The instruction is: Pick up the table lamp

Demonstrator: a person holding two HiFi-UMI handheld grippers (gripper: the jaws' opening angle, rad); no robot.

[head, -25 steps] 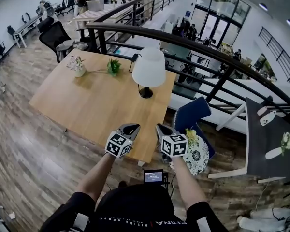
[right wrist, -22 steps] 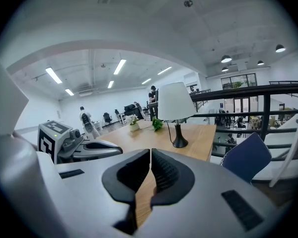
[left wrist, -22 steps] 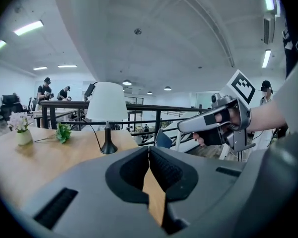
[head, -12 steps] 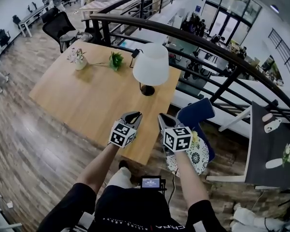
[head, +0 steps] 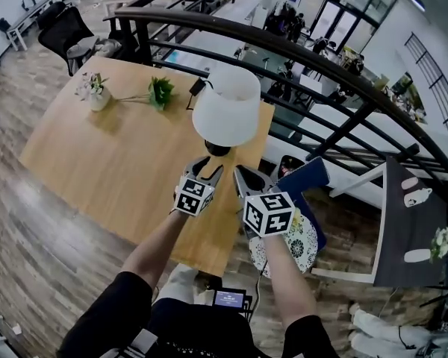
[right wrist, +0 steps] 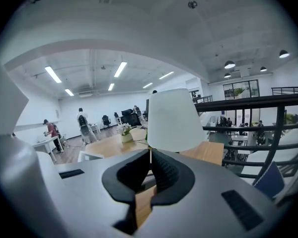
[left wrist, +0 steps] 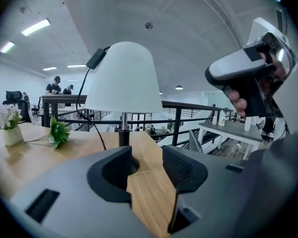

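My left gripper [left wrist: 146,157] is nearest. Its jaws have just been opening and now stand wide, with only bare bench [head: 97,148] between them. Beside it, the right gripper [right wrist: 150,155] has its jaws closed together on nothing. Just beyond both, the table lamp [head: 225,107] stands upright near the bench's far edge, by the railing [head: 299,51]. I judge this to be the approach. Next I'd ease the left jaws around the thin stem [left wrist: 123,128] and close.
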